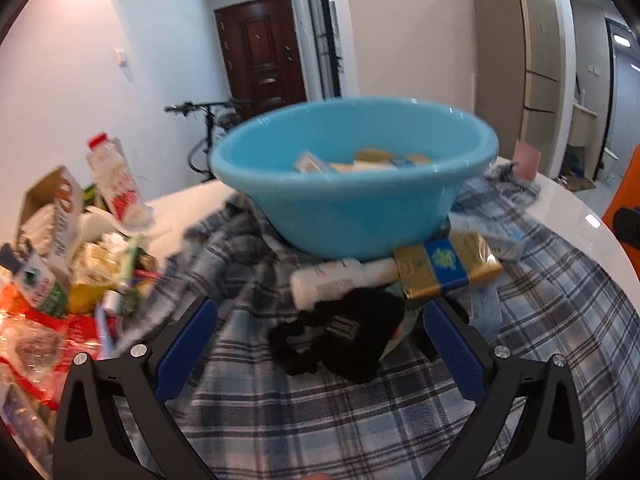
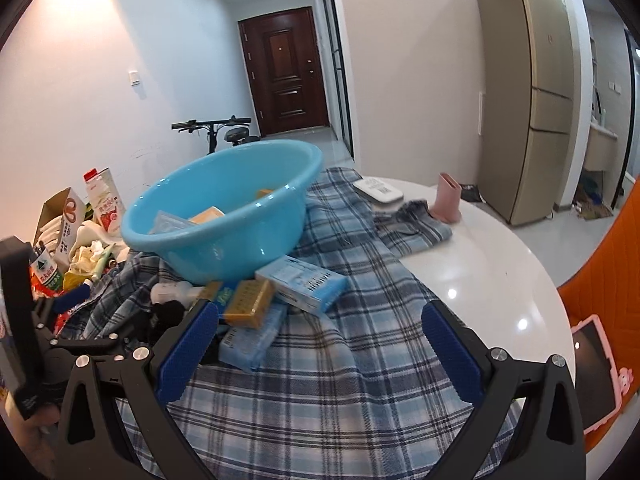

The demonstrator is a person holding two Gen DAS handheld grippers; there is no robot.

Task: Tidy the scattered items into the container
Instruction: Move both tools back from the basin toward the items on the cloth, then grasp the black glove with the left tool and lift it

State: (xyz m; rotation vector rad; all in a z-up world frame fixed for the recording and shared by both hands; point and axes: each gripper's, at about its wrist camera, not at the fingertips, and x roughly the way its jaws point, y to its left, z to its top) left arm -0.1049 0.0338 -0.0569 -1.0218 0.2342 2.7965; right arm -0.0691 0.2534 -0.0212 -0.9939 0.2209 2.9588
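Beside blue basin (image 1: 352,200), white bottle (image 1: 336,280) lying crosswise

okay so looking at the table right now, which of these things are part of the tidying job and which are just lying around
Part of the job:
blue basin, the container
gold box
white bottle
black scrunchie
light blue box
both open grippers, left and right

Just lying about:
plaid cloth
pink holder
milk carton
bicycle
fridge
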